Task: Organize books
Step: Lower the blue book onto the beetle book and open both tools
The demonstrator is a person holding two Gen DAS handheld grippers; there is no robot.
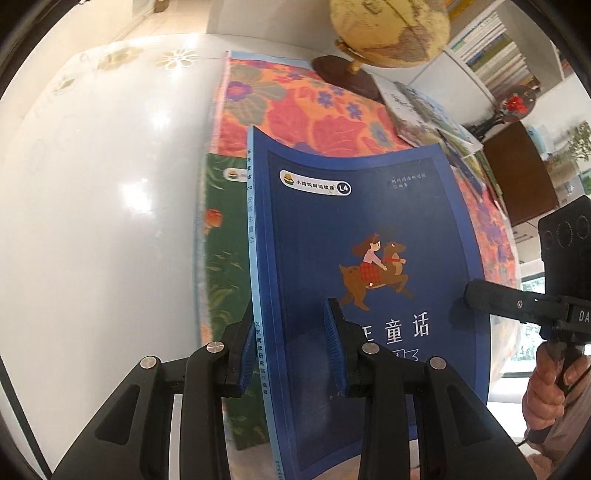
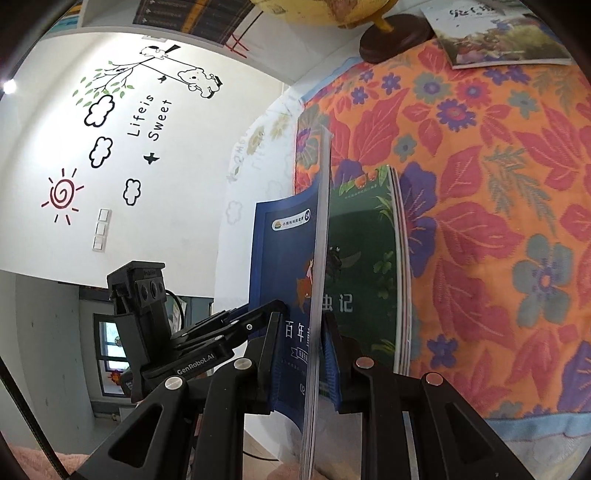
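Note:
A dark blue book (image 1: pixel 369 229) with a girl riding a deer on its cover is held up above the table. My left gripper (image 1: pixel 291 332) is shut on its spine edge, one pad on each side. My right gripper (image 1: pixel 476 291) grips the opposite edge. In the right wrist view the blue book (image 2: pixel 284 258) shows almost edge-on, with my right gripper (image 2: pixel 299 332) shut on it and my left gripper (image 2: pixel 266 310) clamped on the far side. Under it, a green book (image 1: pixel 221 266) lies flat on the floral cloth (image 1: pixel 314 110); its cover (image 2: pixel 365 266) is partly hidden.
A globe (image 1: pixel 391 29) on a dark wooden base stands at the back of the orange floral cloth (image 2: pixel 498 221). More picture books (image 1: pixel 417 110) lie near it (image 2: pixel 498 40). A white table top (image 1: pixel 110 184) extends left. A bookshelf (image 1: pixel 495 55) stands behind. A person's hand (image 1: pixel 546 384) holds the right gripper.

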